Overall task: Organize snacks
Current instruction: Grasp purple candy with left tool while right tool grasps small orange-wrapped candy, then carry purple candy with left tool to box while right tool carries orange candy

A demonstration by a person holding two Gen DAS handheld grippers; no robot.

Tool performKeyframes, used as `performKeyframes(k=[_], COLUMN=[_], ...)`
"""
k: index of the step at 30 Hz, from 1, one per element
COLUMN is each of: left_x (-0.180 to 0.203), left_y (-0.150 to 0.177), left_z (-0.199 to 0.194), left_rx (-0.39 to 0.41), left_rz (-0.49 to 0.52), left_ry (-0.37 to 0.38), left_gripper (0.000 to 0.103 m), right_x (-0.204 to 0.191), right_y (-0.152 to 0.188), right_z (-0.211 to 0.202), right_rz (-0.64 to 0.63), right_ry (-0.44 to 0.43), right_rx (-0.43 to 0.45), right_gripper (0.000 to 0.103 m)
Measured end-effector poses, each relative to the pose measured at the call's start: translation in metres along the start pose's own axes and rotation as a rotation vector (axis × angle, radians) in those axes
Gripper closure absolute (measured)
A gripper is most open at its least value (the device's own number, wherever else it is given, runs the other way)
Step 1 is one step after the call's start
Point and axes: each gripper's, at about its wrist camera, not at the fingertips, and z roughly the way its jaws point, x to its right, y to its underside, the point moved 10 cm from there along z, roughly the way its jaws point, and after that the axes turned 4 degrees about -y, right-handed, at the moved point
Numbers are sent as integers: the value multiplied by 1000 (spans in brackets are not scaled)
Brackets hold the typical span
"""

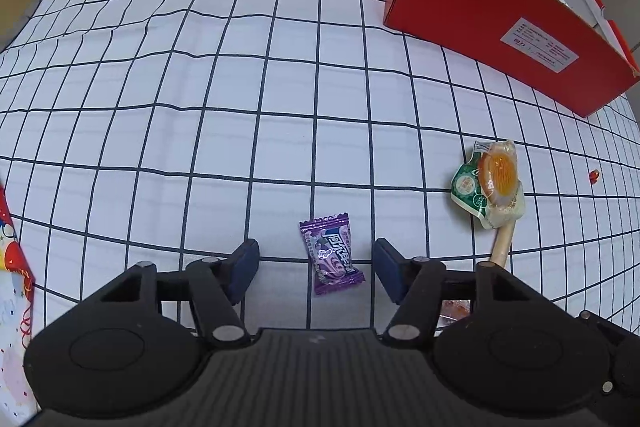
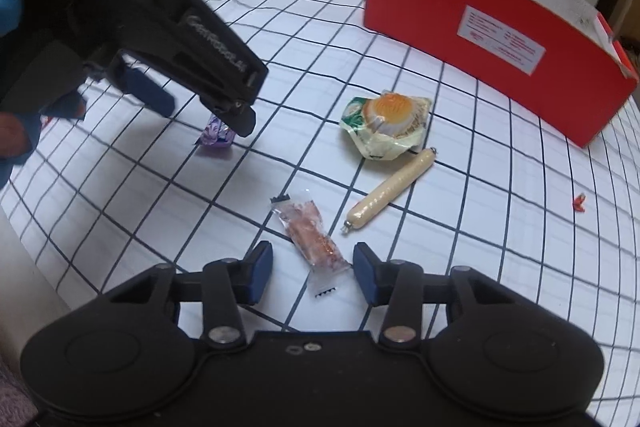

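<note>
The bench cloth (image 1: pixel 280 107) is white with a dark grid. The box (image 1: pixel 500 19) is red with a white label. One candy wrapper (image 1: pixel 331 253) is purple; the cake packet (image 2: pixel 386 123) is green, cream and orange; the sausage (image 2: pixel 390 189) is beige; the clear sachet (image 2: pixel 312 237) shows reddish-brown. Claw pads (image 2: pixel 260 275) are dark blue.

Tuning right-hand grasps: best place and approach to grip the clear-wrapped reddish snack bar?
Grip the clear-wrapped reddish snack bar across its narrow width, mid-body, not on the thin crimped ends. It lies flat on the checked tablecloth, so come from above. The right gripper already straddles it, pads apart; the bar sits slightly diagonal between them, so a small roll would probably square the pinch.
</note>
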Motion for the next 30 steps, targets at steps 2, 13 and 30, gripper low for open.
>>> performKeyframes(k=[2,13,30], left_x=[1,6,10], left_y=[1,0,10], left_z=[1,2,-23], left_rx=[-1,-1,-4], left_rz=[6,36,28], left_ry=[1,24,92], left_gripper=[52,82,86], right_x=[-2,0,6], right_y=[0,0,0], right_z=[-1,-2,-34], right_rz=[-2,15,120], right_ry=[-5,26,24], right_rx=[0,21,104], right_gripper=[66,78,79])
